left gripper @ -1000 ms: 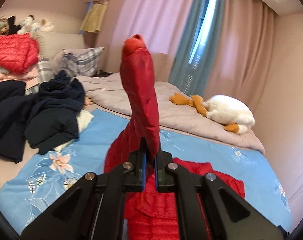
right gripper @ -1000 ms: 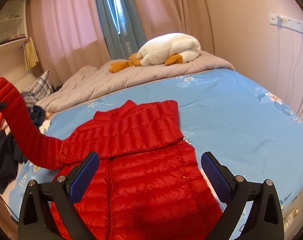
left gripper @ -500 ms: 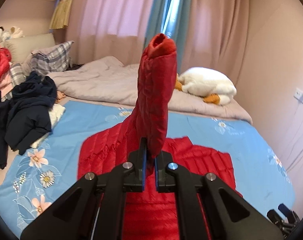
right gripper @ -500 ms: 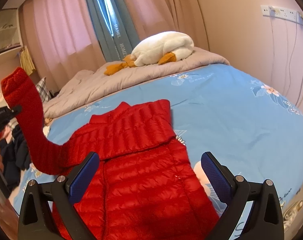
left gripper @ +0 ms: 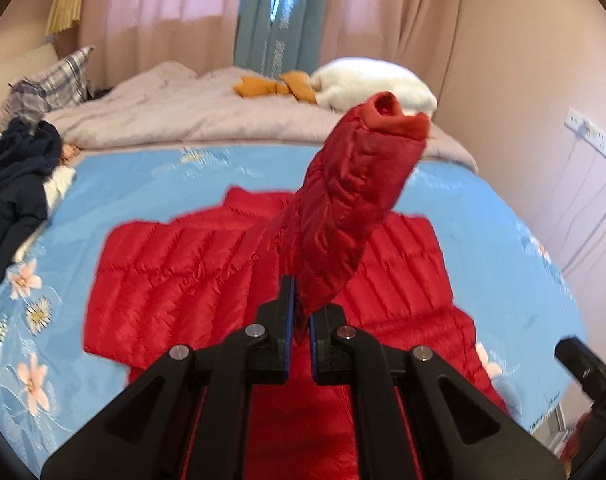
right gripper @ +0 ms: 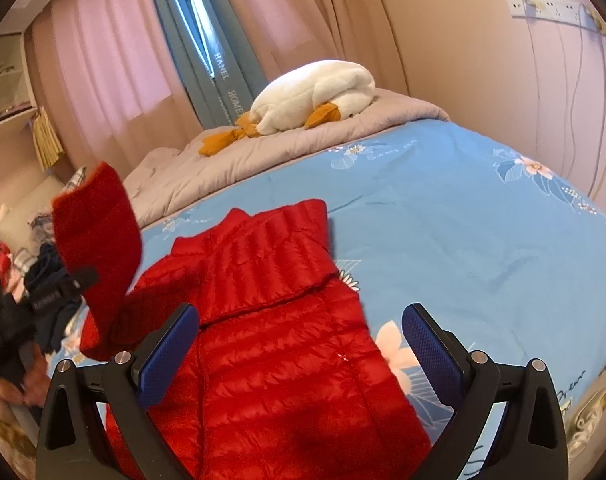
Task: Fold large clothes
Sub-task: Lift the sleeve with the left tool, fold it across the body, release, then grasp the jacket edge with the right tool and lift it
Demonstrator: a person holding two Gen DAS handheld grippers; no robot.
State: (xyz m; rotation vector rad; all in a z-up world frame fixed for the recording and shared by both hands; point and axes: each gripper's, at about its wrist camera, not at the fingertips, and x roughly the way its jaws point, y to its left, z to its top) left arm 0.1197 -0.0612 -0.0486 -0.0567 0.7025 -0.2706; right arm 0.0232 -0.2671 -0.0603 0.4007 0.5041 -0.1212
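Observation:
A red quilted down jacket (right gripper: 279,344) lies flat on the blue floral bed sheet (right gripper: 443,232); it also shows in the left wrist view (left gripper: 175,276). One side is folded over the body. My left gripper (left gripper: 299,320) is shut on the jacket's sleeve (left gripper: 351,216) and holds it raised above the jacket, cuff pointing up and to the right. In the right wrist view that sleeve (right gripper: 99,248) hangs at the left. My right gripper (right gripper: 299,344) is open and empty above the jacket's lower body.
A white plush goose (right gripper: 315,92) lies on a grey quilt (right gripper: 231,160) at the head of the bed. Dark clothes (left gripper: 15,184) are piled at the bed's left edge. A wall with a power strip (right gripper: 555,6) runs along the right.
My left gripper has swung the raised sleeve rightward, over the jacket's body, and the sleeve now tilts right. My right gripper has stayed open and nearly still.

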